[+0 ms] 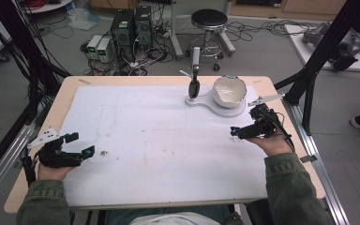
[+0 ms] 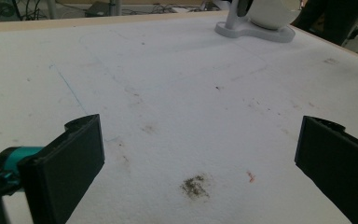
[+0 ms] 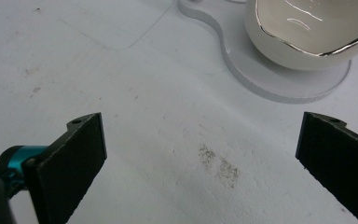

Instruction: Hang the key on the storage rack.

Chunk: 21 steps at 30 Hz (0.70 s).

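A white bowl (image 1: 229, 90) with a silver rim sits on a flat white stand (image 1: 201, 101) at the back right of the table. A slim black-and-white tool (image 1: 195, 75) stands upright on the stand's left end. My left gripper (image 1: 80, 144) is open and empty, held low near the table's left edge. My right gripper (image 1: 246, 125) is open and empty, just in front of the stand. In the right gripper view the bowl (image 3: 307, 32) and stand (image 3: 284, 86) lie close ahead of my right gripper (image 3: 200, 158). The left gripper view shows my left gripper (image 2: 200, 163), with the stand (image 2: 256, 31) far off.
A white mat (image 1: 159, 140) covers the wooden table (image 1: 68, 86). A small dark stain (image 1: 104, 153) marks it near the left gripper. Black frame posts (image 1: 326, 47) stand at both sides. A stool (image 1: 209, 21), computer cases (image 1: 131, 26) and cables lie on the floor behind.
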Motion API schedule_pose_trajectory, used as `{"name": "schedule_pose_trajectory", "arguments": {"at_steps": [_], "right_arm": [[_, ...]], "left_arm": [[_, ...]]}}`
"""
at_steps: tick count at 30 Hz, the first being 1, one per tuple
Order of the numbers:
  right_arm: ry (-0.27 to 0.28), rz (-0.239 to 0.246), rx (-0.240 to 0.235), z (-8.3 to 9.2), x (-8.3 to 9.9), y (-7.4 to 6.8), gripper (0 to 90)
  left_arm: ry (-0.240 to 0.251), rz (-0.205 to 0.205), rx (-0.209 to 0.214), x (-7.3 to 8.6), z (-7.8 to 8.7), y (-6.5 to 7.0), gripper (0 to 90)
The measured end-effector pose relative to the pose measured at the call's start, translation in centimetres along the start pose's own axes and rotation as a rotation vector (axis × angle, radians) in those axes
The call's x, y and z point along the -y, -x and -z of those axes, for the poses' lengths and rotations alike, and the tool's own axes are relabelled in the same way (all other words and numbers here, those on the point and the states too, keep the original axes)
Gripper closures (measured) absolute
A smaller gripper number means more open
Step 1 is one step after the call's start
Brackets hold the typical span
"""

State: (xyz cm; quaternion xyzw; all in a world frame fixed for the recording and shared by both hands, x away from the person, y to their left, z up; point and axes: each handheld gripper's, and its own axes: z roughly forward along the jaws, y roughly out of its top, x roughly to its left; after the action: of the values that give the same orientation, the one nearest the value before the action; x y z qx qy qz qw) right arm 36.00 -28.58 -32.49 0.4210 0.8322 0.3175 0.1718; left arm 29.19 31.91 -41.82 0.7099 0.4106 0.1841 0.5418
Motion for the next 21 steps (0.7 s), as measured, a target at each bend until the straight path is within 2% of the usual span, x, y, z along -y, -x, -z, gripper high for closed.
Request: {"name": "schedule_pose_trajectory", "arguments": {"at_steps": [7, 11, 15, 21], "right_arm": [[0.012, -0.016, 0.017, -0.2, 1.2, 0.3, 0.6], [0.049, -0.004, 0.024, -0.1, 1.8, 0.3, 0.5], [0.062, -0.023, 0.014, -0.4, 2.8, 0.5, 0.6], [0.106, -0.051, 0.028, -0.9, 4.6, 1.0, 0.5]], "left_arm": [[-0.002, 0.001, 0.0, 0.0, 0.0, 0.0, 1.8], [-0.005, 0.0, 0.002, 0.0, 0.0, 0.0, 1.8], [-0.009, -0.003, 0.003, 0.0, 0.0, 0.0, 1.8], [-0.014, -0.002, 0.003, 0.1, -0.1, 0.1, 1.8]]}}
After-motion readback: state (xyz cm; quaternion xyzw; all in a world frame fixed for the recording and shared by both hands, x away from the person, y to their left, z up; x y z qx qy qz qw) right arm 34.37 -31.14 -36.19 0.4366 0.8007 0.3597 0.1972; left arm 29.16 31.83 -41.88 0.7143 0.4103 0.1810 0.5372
